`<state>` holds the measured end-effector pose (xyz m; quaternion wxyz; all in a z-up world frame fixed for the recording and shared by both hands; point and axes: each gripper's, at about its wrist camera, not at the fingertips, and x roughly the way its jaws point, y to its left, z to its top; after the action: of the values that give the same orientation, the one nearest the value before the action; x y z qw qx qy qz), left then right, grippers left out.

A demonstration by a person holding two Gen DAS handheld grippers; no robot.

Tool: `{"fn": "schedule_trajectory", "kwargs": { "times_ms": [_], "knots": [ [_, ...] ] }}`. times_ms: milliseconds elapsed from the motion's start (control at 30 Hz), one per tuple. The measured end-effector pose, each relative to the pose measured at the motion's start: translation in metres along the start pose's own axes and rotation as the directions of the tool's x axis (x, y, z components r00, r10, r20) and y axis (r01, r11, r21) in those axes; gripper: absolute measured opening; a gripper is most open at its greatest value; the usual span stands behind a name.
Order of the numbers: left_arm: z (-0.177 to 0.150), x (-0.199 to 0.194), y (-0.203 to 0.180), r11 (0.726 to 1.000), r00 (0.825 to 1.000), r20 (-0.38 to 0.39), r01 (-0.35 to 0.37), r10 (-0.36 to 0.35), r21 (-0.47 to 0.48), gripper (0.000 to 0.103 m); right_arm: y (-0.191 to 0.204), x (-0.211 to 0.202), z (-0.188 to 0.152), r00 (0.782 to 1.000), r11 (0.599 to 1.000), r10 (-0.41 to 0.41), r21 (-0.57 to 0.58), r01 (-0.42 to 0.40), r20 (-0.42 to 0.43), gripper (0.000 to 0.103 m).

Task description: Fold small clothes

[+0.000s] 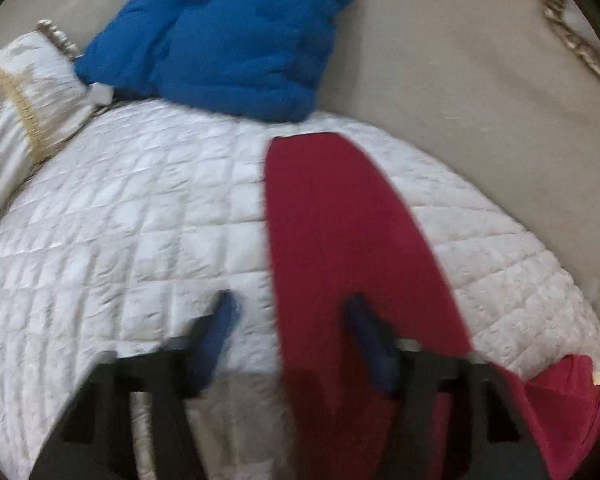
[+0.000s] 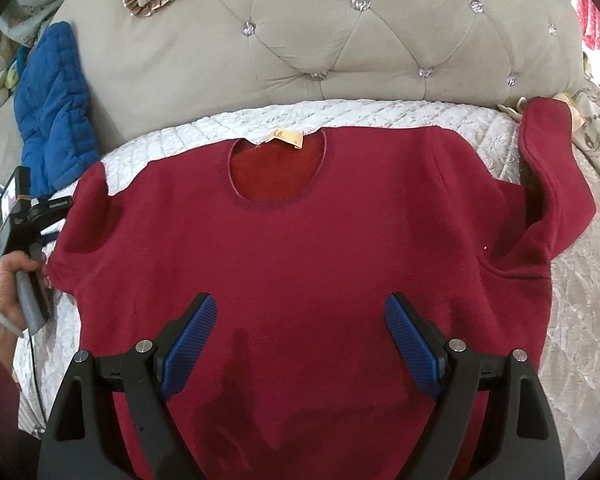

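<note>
A dark red sweater lies flat on the white quilt, its neck and tan label toward the headboard. Its right sleeve bends upward at the right. In the blurred left wrist view one long red sleeve stretches away across the quilt. My left gripper hovers at that sleeve's left edge, jaws apart, with no pad pressing on cloth. My right gripper stands open over the sweater's lower body, holding nothing.
A blue quilted garment leans against the beige tufted headboard. A cream pillow lies at the left. A person's hand grips the left tool's handle beside the sweater's left shoulder.
</note>
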<state>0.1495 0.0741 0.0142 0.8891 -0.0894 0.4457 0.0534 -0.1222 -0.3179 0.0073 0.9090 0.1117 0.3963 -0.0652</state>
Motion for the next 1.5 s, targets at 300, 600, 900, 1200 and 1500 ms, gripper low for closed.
{"fn": "schedule_trajectory", "kwargs": {
  "times_ms": [300, 600, 900, 1200, 1500],
  "knots": [
    [0.016, -0.106, -0.034, 0.952, 0.945, 0.112, 0.305, -0.307, 0.037, 0.007, -0.008, -0.011, 0.002, 1.0, 0.999, 0.016, 0.027, -0.016, 0.015, 0.069],
    [-0.088, -0.237, -0.167, 0.72, 0.783, -0.009, 0.577, -0.622, 0.386, 0.019, -0.056, -0.06, 0.019, 0.993, 0.987, -0.031, 0.16, 0.013, 0.112, 0.069],
    [-0.133, -0.225, -0.16, 0.749, 0.852, -0.14, 0.513, -0.505, 0.419, 0.088, -0.091, -0.07, 0.015, 0.995, 0.983, -0.053, 0.177, 0.037, 0.088, 0.069],
    [-0.118, -0.168, -0.092, 0.909, 0.985, 0.016, 0.151, -0.17, 0.388, 0.093, -0.068, -0.037, 0.023, 0.999, 1.0, 0.009, -0.028, -0.008, 0.031, 0.056],
    [-0.122, -0.137, -0.086, 0.923, 0.997, -0.029, 0.078, -0.072, 0.377, 0.093, -0.052, -0.005, 0.033, 0.973, 0.935, -0.229, -0.267, 0.231, 0.039, 0.053]
  ]
}}
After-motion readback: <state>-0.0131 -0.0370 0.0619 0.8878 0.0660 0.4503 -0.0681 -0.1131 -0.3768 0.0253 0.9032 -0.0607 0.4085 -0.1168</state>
